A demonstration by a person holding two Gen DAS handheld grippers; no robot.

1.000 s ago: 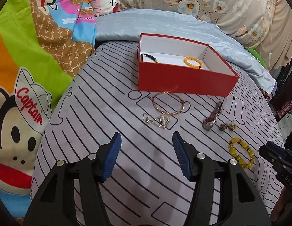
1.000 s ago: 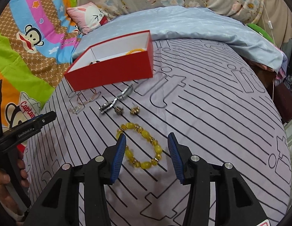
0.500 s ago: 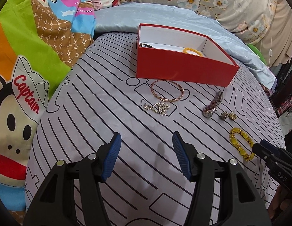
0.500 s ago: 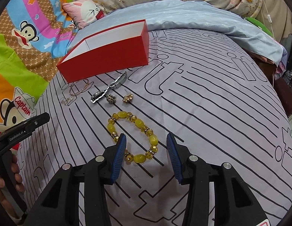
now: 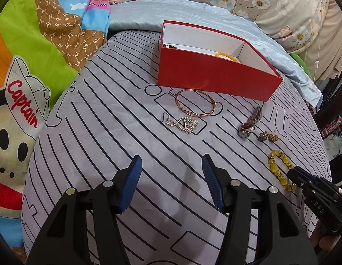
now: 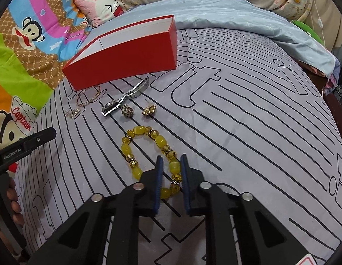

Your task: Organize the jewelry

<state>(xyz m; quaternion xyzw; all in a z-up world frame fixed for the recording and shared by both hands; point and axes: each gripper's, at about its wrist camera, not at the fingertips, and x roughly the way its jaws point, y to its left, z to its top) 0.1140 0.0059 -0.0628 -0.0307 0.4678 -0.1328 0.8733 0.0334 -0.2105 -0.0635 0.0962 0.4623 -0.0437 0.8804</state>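
In the right wrist view, the inside of the red box [image 6: 126, 53] is hidden by its near wall. The near end of the yellow bracelet [image 6: 135, 152] is covered by the right claw [image 6: 171, 170]. In the left wrist view, the dark beads [image 5: 170, 46] and the orange bracelet [image 5: 225, 55] are half hidden behind the box wall.

right claw [image 6: 171, 165] closed on yellow bracelet [image 6: 135, 149] (near side)

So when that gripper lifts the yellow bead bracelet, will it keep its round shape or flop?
The yellow bead bracelet will probably sag: it is separate strung beads, already lying as an uneven loop on the bedspread. The right gripper pinches only one side, so the rest likely dangles. The glossy beads may slip.
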